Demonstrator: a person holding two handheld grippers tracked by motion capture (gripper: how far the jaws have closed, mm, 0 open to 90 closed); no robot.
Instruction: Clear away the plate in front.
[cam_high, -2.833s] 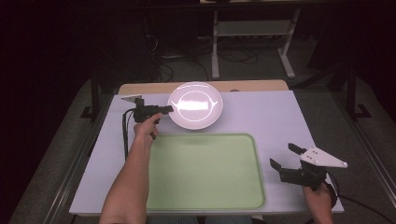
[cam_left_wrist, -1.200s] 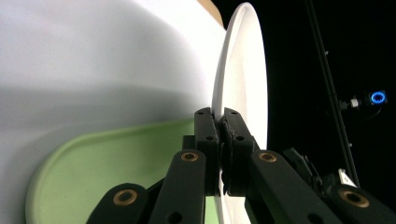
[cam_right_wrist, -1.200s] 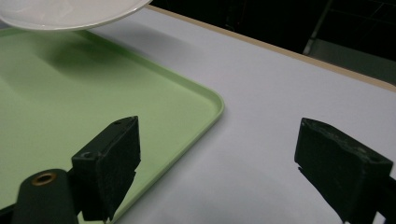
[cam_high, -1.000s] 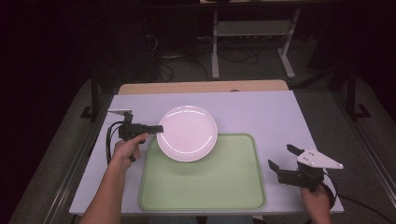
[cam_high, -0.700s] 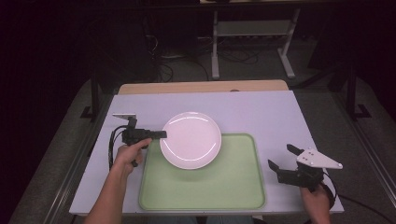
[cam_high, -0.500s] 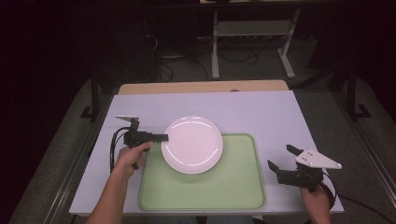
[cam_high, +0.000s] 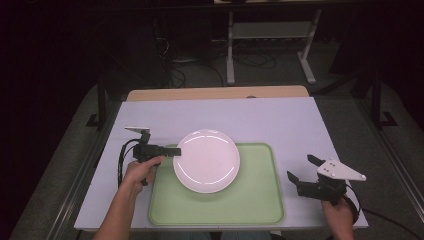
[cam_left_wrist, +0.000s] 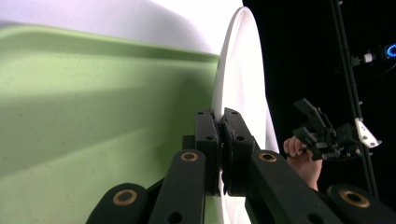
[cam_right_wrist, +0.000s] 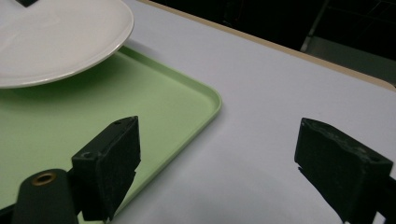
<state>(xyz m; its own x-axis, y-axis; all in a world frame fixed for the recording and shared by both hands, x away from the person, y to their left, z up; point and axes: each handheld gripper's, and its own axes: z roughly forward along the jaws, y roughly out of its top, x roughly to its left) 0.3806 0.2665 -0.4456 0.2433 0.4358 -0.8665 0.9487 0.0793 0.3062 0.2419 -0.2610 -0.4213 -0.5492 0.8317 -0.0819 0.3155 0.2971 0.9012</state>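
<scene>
Your left gripper (cam_high: 172, 150) is clamped on the near-left rim of the white plate (cam_high: 206, 161) — in the left gripper view the two jaws pinch the rim edge-on, pads flat against both faces, which is why the plate can ride out from that single hold. An edge grip like this is about the only way a two-jaw tool takes a flat plate.

The plate sits over the far-left part of the green tray (cam_high: 250, 200), its far edge reaching just past the tray's far rim. In the right gripper view the plate's edge stands clear of the tray floor with a shadow beneath — judged: carried above the tray, not set down yet.

Your right gripper (cam_high: 304, 171) rests off the tray's right rim, over the white table (cam_high: 280, 120), jaws spread wide with nothing between them. Judged: parked there to keep clear of the tray.

Risk, as a judgement: a one-sided rim hold lets the plate sag or twist; lower it level onto the tray floor before letting go.
</scene>
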